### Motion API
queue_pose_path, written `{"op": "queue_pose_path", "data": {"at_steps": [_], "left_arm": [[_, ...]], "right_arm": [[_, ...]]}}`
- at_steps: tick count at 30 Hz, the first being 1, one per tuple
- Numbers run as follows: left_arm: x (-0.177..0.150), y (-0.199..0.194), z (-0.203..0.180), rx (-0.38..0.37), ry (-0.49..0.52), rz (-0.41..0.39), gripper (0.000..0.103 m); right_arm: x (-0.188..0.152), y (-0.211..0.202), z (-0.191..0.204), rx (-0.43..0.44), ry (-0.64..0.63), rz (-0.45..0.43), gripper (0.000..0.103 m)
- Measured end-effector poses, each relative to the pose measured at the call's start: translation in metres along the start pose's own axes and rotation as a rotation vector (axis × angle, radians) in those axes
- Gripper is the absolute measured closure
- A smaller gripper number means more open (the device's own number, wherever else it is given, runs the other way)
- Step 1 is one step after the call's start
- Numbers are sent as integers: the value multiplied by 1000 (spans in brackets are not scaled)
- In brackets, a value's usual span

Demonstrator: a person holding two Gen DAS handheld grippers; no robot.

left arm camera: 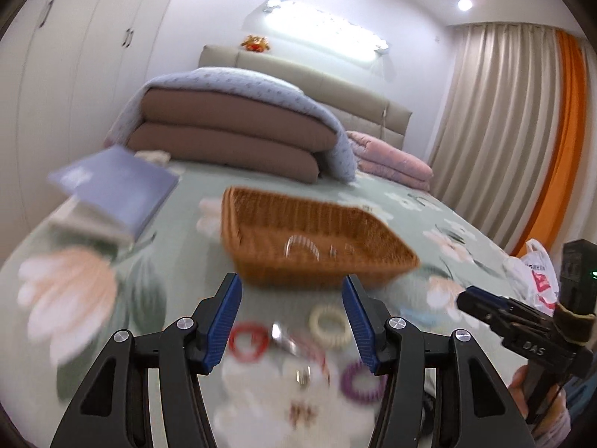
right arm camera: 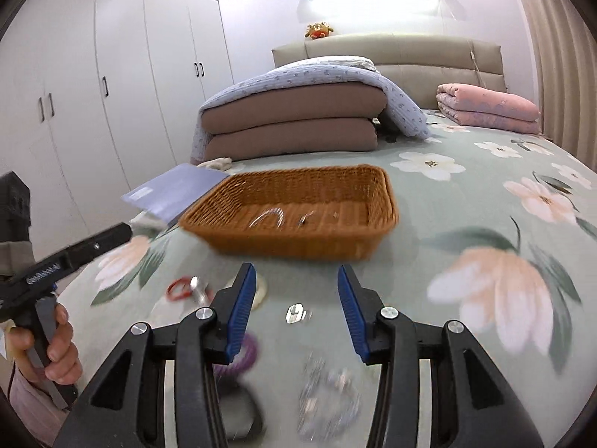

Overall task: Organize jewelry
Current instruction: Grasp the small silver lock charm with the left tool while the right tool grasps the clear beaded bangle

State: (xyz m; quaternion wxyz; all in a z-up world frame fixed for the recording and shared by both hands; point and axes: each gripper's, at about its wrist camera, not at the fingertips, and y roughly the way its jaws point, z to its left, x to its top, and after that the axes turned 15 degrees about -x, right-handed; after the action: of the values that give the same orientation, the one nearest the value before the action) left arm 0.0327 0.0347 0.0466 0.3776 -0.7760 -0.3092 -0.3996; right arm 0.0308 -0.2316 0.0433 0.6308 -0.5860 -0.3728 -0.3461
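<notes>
Barely begun: a few clear pieces inside wicker basket point(right arm camera: 291, 216); red ring point(left arm camera: 248, 341), cream ring point(left arm camera: 330, 326), purple ring point(left arm camera: 360, 380), silver chain point(right arm camera: 328, 399) lying before basket. Left hand-held gripper point(left arm camera: 291, 321) and right hand-held gripper point(right arm camera: 296, 313) gaping, empty.

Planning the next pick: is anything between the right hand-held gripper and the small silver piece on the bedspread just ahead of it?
Nothing visible. The right hand-held gripper is open and empty, and the small silver piece lies on bare bedspread between its fingers' line, short of the wicker basket.
</notes>
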Motion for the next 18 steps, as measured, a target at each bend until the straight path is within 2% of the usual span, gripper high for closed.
{"op": "queue_pose_path", "data": {"at_steps": [5,10,13,14,15,18], "left_arm": [[-31,-20,14,21,-77,11,45],[-50,-13,32,12,-116,59,46],[-57,3,35,-28,-117,120,60],[-59,10,35,-33,-118,152,72],[-61,12,32,-33,-109,169,75],[-56,25,16,-27,-42,235,75]], "right_arm": [[-30,-16,-7,-74,24,29,54],[-48,-6,-32,-161,53,83,54],[-54,6,-45,-117,111,120,54],[-55,9,-47,-113,122,128,54],[-55,11,-51,-105,136,136,54],[-58,12,-58,-90,162,146,54]]}}
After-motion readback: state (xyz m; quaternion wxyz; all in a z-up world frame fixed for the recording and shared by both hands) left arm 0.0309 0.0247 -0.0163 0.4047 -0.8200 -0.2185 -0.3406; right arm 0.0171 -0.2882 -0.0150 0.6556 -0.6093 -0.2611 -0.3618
